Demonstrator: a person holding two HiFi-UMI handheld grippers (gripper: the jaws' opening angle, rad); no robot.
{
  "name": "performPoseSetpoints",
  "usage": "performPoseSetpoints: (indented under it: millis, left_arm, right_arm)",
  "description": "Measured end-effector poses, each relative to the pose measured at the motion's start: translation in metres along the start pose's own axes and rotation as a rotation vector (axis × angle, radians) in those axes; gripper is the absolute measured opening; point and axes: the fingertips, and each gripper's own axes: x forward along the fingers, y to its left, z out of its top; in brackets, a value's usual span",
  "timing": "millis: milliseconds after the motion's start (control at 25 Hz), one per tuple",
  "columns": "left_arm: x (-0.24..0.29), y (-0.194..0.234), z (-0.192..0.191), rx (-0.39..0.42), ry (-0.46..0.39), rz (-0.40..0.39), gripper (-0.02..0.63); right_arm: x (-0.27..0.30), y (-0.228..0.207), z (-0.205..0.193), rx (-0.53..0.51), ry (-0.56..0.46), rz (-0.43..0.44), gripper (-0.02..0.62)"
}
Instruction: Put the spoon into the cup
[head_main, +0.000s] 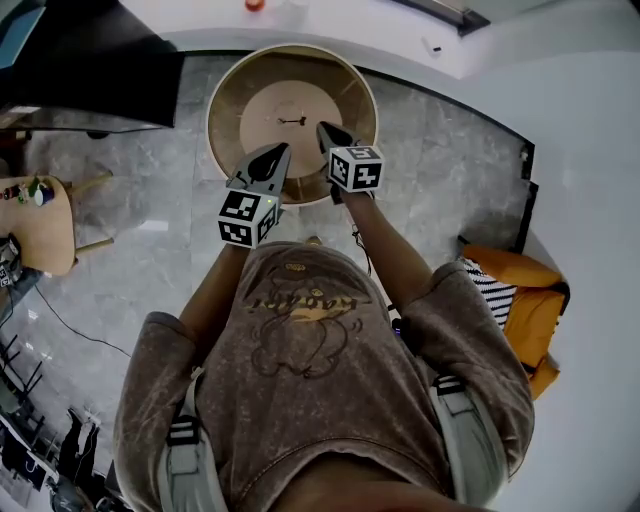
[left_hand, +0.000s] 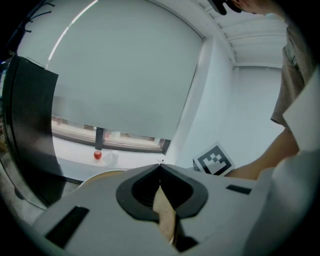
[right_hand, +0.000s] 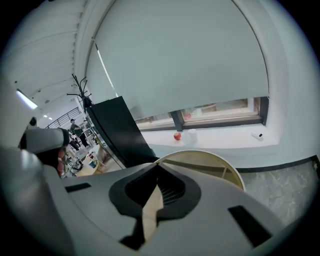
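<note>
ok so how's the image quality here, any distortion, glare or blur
Head view: even soft daylight, no hard shadows, a faint sheen on the floor, and curved edges. Left gripper view: strong fisheye with dark corners, and the left tool, close to the lens, looks soft. Right gripper view: the same fisheye bows the window frame; the blind is bright but not blown out.

No legible text — none anywhere

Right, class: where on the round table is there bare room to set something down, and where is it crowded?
The table is mostly bare: only a small dark thing lies at its middle. The free ring runs between that and the rim. The near edge is crowded: the left gripper and right gripper hang there, jaws shut.
</note>
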Motion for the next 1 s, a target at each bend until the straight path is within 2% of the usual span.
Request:
performPoseSetpoints:
  millis: [680,840,1000]
  left_arm:
    - [-0.050,-0.036,0.054,0.086,-0.091,-0.016,0.018]
    - [-0.060,-0.044,0.068,0.109,-0.140,-0.009,0.018]
    - [-0.069,-0.052,0.076,0.124,-0.168,0.001,0.018]
  right_arm:
    - [-0.138,0.090,0.092,-0.078,-0.309,0.153,0.018]
    - [-0.167,0.110,0.102,-0.139,-0.353,0.178,0.018]
    - [-0.186,0.121,0.103,-0.217,-0.377,0.167,0.018]
